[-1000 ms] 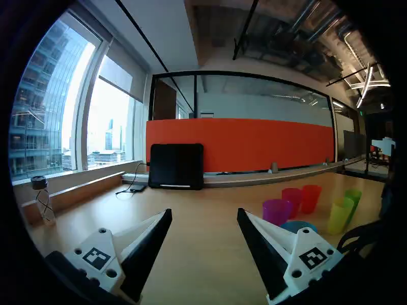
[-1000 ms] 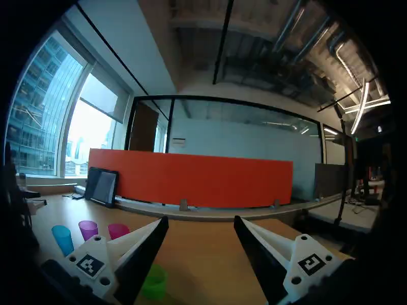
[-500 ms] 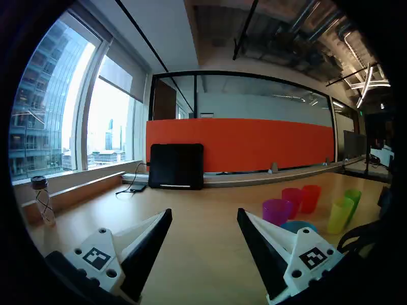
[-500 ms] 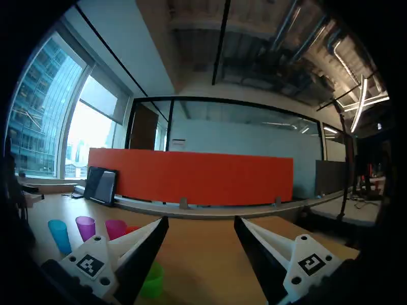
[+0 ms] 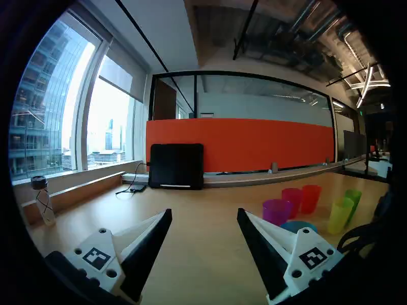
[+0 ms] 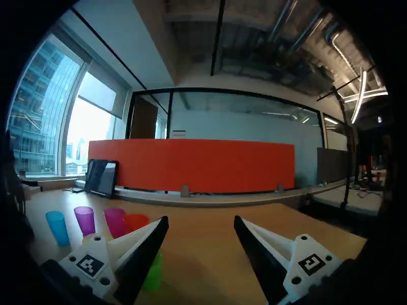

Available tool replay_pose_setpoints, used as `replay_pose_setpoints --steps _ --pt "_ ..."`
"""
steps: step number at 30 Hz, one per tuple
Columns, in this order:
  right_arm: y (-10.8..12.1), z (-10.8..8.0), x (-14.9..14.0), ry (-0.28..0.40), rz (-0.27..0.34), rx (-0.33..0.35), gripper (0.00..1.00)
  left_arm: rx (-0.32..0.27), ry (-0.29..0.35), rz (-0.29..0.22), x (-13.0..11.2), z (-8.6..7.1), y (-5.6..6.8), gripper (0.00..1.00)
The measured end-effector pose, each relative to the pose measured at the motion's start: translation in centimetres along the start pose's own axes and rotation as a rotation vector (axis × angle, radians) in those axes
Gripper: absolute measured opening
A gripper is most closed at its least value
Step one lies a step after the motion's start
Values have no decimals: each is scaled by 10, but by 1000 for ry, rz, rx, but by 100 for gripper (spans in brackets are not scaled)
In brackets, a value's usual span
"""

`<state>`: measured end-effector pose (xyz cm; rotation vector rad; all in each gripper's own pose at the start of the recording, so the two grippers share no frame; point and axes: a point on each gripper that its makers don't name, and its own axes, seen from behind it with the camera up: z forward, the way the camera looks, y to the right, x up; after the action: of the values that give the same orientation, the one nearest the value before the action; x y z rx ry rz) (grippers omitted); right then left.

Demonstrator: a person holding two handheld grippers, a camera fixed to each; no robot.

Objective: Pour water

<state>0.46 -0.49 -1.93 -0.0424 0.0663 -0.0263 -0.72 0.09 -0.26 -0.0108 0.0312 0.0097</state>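
Observation:
In the left gripper view my left gripper (image 5: pixel 203 211) is open and holds nothing above the wooden table (image 5: pixel 203 244). To its right stand plastic cups: purple (image 5: pixel 276 210), pink (image 5: pixel 292 200), orange (image 5: pixel 311 197), green (image 5: pixel 352 197), yellow-green (image 5: pixel 340 214), and a blue one (image 5: pixel 296 225) partly behind my right finger. A clear bottle (image 5: pixel 43 201) with a dark cap stands on the window ledge, far left. In the right gripper view my right gripper (image 6: pixel 200 218) is open and holds nothing. Blue (image 6: pixel 57 227), purple (image 6: pixel 84 220), pink (image 6: pixel 115 222), orange (image 6: pixel 135 221) and green (image 6: pixel 153 271) cups sit at its left.
A dark tablet (image 5: pixel 176 166) leans against the orange partition (image 5: pixel 244 144) at the table's far edge, with a cable and small box (image 5: pixel 136 187) beside it. Windows run along the left. Bare tabletop (image 6: pixel 213 254) lies ahead of my right gripper.
My right gripper's view has tipped down a little, so the cups sit higher in it and the orange cup has come into sight. My left gripper has not moved.

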Motion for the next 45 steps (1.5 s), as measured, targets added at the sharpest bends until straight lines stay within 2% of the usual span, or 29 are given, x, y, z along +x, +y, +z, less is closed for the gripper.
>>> replay_pose_setpoints --steps 14,45 --pt "-2 9 -15 -19 9 -1 100 0 0 0 0 0 0 95" --pt "3 11 -27 -58 25 -11 100 1 0 0 0 0 2 95"
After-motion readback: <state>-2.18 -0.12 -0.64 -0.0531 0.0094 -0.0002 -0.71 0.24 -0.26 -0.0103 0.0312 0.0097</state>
